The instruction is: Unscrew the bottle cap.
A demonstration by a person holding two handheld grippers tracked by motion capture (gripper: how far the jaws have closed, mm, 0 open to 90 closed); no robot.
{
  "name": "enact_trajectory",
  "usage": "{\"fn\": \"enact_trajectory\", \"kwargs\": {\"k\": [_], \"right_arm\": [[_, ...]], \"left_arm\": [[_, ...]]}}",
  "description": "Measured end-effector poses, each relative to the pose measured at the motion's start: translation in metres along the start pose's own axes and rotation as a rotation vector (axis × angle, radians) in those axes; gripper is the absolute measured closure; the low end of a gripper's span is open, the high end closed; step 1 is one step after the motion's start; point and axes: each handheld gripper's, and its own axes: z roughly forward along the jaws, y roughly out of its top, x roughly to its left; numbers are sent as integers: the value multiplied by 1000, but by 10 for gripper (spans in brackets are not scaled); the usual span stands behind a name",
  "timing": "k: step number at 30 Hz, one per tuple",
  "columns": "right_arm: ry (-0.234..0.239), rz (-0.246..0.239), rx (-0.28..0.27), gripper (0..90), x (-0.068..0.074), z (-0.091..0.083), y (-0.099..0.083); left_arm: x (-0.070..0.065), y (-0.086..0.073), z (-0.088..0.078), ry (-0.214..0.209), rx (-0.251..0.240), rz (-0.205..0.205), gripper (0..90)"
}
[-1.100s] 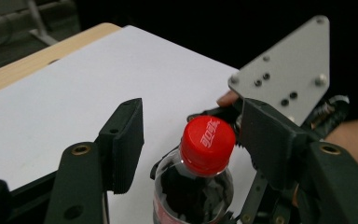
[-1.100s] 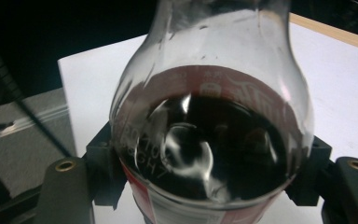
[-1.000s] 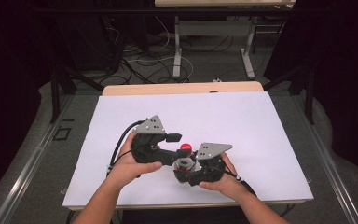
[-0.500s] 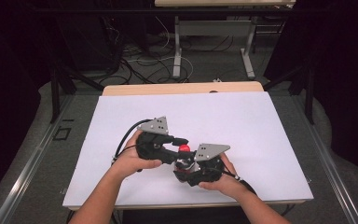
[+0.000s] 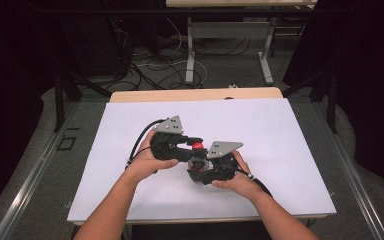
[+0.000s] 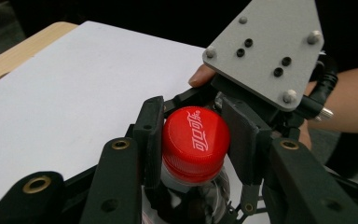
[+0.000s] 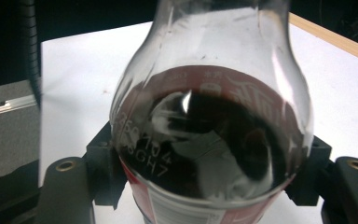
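The left gripper [image 5: 192, 145] comes in from the left with its fingers [image 6: 151, 135] just closed onto the red cap [image 6: 195, 142] of the cola bottle [image 7: 209, 140], one pad on each side of it. The bottle stands low over the white surface [image 5: 280, 135], near the front edge, its long axis running up into that cap. To its right, the right gripper [image 5: 200, 167] holds the bottle's body clamped between its fingers [image 7: 103, 170]. Judged from this, the cap lies squarely in the left grip, ready for a twist about that axis.

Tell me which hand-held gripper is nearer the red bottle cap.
Left. The left hand-held gripper clamps the red cap; the right hand-held gripper grips the bottle body lower down.
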Motion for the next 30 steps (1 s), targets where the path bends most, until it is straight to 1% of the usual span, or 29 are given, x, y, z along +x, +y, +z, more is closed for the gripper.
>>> {"fn": "enact_trajectory", "kwargs": {"k": [1,2,4,5,6,7,8,9,10,11,12,13,14,15,16,17,18,19,20,21,22,23,24,25,26,28,30], "right_arm": [[-12,11,-5,296,-5,3,-1],[-20,11,-12,296,-7,4,-1],[-35,28,-17,296,-9,5,-1],[-48,38,-21,296,-10,5,-1],[-63,34,-33,297,-11,6,-1],[-69,33,-32,296,-11,6,-2],[-89,48,-31,297,-11,7,-2],[-113,53,-26,296,-11,7,-2],[-126,66,-26,297,-11,7,-2],[-140,75,-14,297,-10,6,-2],[-159,70,-15,297,-12,7,-2],[-178,87,-10,297,-11,7,-2],[-197,90,-8,297,-11,7,-2],[-210,92,11,297,-10,7,-3],[-210,92,11,297,-10,7,-3],[-223,96,-1,297,-10,7,-3],[-231,103,-3,297,-10,8,-3],[-246,122,1,297,-8,7,-4],[-246,122,1,297,-8,7,-4],[-250,135,-1,297,-8,7,-4],[-252,138,-6,297,-9,7,-4],[-252,138,-6,297,-9,7,-4],[-253,145,-9,297,-9,6,-3],[-246,157,-19,297,-9,6,-3],[-243,155,-20,297,-10,5,-3],[-234,162,-22,297,-10,4,-3],[-223,155,-33,296,-11,3,-3]], "left_arm": [[2,1,3,27,-5,-15,615],[2,1,3,27,-5,-15,615],[2,2,5,59,-7,-26,616],[-1,3,8,101,-15,-47,616],[-1,3,8,101,-15,-47,616],[-3,5,11,139,-6,-67,616],[-3,5,11,139,-6,-67,616],[-7,6,15,194,-9,-103,617],[-7,6,15,194,-9,-103,617],[-12,6,20,261,-36,-140,617],[-15,6,23,306,-48,-168,617],[-15,6,23,306,-48,-168,617],[-19,6,26,342,-57,-189,617],[-23,6,28,380,-62,-219,617],[-26,7,31,409,-73,-237,617],[-29,7,34,448,-81,-253,617],[-32,8,36,466,-89,-273,616],[-34,9,38,487,-91,-285,616],[-36,9,40,507,-97,-296,616],[-39,10,41,528,-103,-309,615],[-41,11,44,560,-112,-329,615],[-41,11,44,560,-112,-329,615],[-41,12,45,566,-120,-325,615],[-42,12,45,567,-117,-326,614],[-42,13,45,565,-124,-326,614],[-42,13,44,549,-122,-315,610],[-40,12,41,516,-135,-317,593]]}}
